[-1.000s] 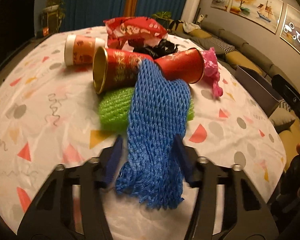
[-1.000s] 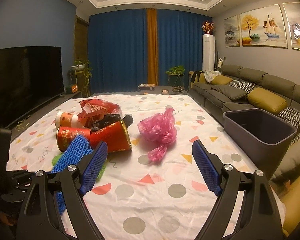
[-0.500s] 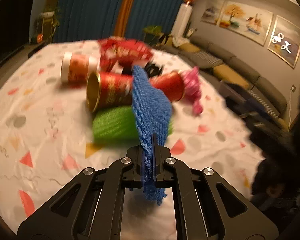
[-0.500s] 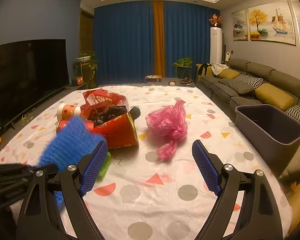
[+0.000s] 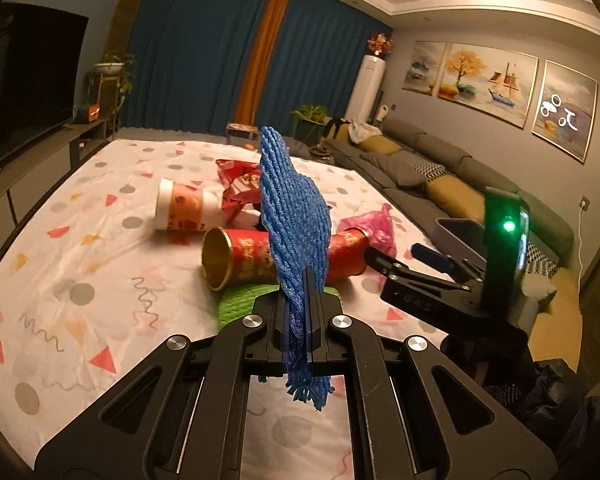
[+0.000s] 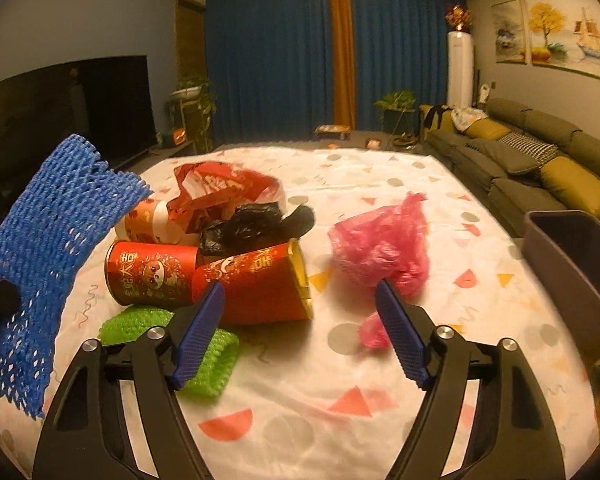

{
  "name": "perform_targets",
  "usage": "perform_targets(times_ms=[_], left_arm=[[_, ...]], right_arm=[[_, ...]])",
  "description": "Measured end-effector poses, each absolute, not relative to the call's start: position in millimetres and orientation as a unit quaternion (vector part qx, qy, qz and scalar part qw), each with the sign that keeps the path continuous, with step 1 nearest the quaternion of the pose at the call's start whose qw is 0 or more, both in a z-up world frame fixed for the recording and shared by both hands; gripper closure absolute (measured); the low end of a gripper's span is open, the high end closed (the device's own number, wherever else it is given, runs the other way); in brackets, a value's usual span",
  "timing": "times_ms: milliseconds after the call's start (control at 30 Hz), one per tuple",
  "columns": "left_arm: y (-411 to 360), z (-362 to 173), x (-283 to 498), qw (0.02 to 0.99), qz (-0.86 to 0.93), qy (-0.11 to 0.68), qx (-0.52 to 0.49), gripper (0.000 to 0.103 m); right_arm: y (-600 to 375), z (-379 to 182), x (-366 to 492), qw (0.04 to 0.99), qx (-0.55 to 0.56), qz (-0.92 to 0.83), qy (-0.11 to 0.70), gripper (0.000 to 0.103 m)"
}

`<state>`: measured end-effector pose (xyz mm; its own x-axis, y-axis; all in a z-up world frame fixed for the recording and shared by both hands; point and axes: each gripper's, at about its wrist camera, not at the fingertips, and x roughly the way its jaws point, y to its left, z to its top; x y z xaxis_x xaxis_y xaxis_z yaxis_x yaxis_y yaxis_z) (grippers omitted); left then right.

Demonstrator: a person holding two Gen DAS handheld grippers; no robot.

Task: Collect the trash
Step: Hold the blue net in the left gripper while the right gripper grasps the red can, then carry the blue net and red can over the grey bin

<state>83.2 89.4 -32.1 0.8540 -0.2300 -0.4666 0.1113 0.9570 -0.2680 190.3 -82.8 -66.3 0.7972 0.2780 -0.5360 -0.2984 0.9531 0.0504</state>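
My left claw (image 5: 305,312) pinches the blue foam net sleeve (image 5: 294,216) upright above the table, while my right claw (image 6: 298,320), closing on nothing yet, may knock the red cardboard tube (image 6: 256,284) just ahead rolling away

The near part of the sheet (image 6: 340,432) lies bare under the right gripper (image 6: 300,316). Ahead of it the cans (image 6: 256,284) and the green net (image 6: 204,356) block the left, the pink bag (image 6: 380,248) the right; a bare lane runs between can and bag. The far end and left edge are bare. The bin (image 6: 572,256) stands off the right edge.
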Motion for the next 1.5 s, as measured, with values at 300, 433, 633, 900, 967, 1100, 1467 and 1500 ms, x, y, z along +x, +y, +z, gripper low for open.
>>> perform_targets(times_ms=[300,433,633,900,967,1100,1467,1500], left_arm=[[98.3,-42.1,93.3,0.953,-0.085,0.265,-0.123,0.099],[100.9,-43.6,95.8,0.952,-0.085,0.267,-0.126,0.099],[101.4,-43.4,96.0,0.95,-0.086,0.269,-0.131,0.099],[94.6,-41.3,94.6,0.951,-0.086,0.268,-0.125,0.099],[92.6,-39.7,93.9,0.952,-0.086,0.267,-0.124,0.099],[87.9,-36.4,92.7,0.953,-0.088,0.263,-0.118,0.099],[64.7,-29.3,94.1,0.955,-0.103,0.258,-0.102,0.099],[62.6,-28.4,94.6,0.955,-0.104,0.257,-0.101,0.099]], right_arm=[[-75.4,-77.7,217.8,0.928,-0.003,0.194,0.317,0.052],[-73.6,-83.7,219.4,0.917,0.0,0.223,0.332,0.064],[-75.4,-84.0,209.9,0.905,0.003,0.26,0.336,0.085],[-77.0,-76.0,191.3,0.902,0.002,0.288,0.321,0.098],[-79.6,-72.9,186.4,0.904,0.006,0.288,0.315,0.099],[-88.0,-66.7,177.0,0.909,0.01,0.284,0.304,0.099],[-123.6,-45.3,151.9,0.924,0.023,0.263,0.275,0.099],[-126.5,-43.3,151.0,0.926,0.024,0.262,0.273,0.099]])
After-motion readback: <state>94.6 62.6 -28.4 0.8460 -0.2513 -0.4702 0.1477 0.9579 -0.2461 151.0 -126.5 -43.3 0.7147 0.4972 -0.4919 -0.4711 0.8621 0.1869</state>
